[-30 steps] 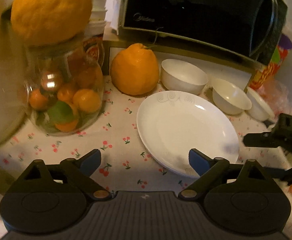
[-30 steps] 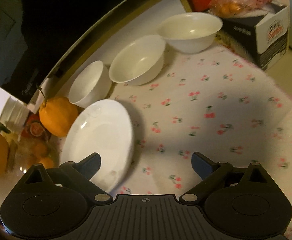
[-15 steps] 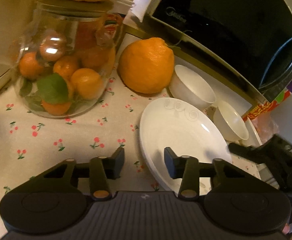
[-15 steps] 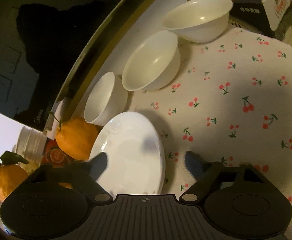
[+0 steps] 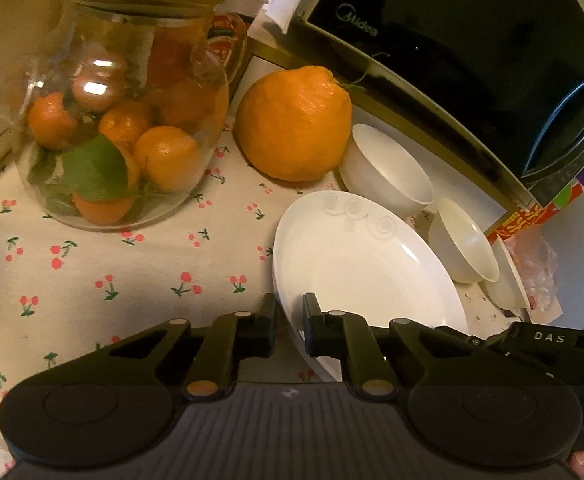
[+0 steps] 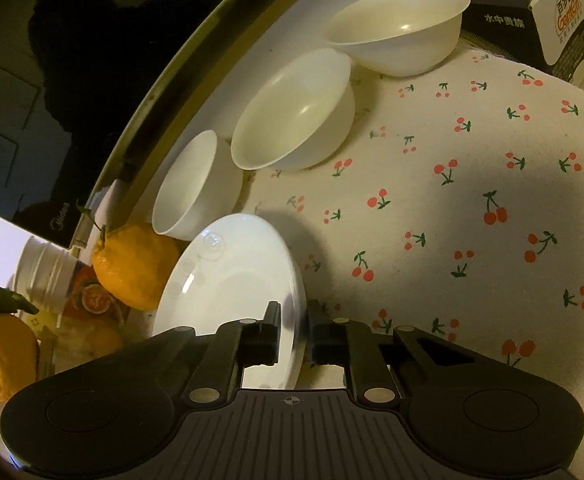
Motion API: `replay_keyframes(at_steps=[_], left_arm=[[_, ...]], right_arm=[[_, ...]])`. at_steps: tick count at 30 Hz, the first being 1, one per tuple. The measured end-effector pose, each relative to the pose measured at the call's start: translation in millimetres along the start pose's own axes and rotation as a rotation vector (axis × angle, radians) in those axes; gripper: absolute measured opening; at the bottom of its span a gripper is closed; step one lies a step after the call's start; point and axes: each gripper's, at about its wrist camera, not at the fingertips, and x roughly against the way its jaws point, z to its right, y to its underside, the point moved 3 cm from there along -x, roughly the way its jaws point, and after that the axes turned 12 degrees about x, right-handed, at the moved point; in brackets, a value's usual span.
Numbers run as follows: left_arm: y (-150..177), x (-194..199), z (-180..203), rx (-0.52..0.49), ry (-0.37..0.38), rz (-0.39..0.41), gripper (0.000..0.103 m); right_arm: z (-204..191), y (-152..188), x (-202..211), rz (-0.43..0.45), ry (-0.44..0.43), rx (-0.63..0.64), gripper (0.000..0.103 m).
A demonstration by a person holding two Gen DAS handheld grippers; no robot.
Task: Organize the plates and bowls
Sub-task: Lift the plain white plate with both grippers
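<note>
A white plate (image 5: 356, 260) lies on the cherry-print cloth; it also shows in the right wrist view (image 6: 227, 280). My left gripper (image 5: 289, 320) is shut on the plate's near left rim. My right gripper (image 6: 294, 328) is shut on the plate's opposite rim, and its black body shows in the left wrist view (image 5: 548, 344). Three white bowls stand in a row behind the plate: a small one (image 6: 191, 188), a middle one (image 6: 292, 112) and a far one (image 6: 400, 28).
A black microwave (image 5: 472, 48) stands behind the bowls. A large orange (image 5: 292, 124) sits beside the plate, and a glass jar of tangerines (image 5: 119, 136) stands to its left. A cardboard box (image 6: 564, 20) is beyond the far bowl.
Both grippers moved in on the plate and closed from wide open to gripping its rim on opposite sides. The plate looks slightly tilted up now.
</note>
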Motion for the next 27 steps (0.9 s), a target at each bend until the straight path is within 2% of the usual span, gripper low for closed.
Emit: replay_keyframes(at_steps=[3,11,15,27], left_arm=[[1.5,5.0,0.4,-0.012,-0.017,0.011,0.012],[4.2,19.9,-6.9,0.034,-0.017,0.004,0.012],[7.7,30.4,-2.6,0.012,-0.016,0.017,0.012],[16.5,67.7,1.7,0.017,0.012,0.041,0.012]], right_arm=[[-4.1,1.1,4.7,0.001,-0.006,0.011,0.013],[-16.3,5.3,19.7,-0.011,-0.006,0.06,0.013],[-21.0,8.3,30.5,-0.014,-0.005,0.087,0.013],[-34.3,16.8,64.3,-0.025,-0.006,0.155,0.013]])
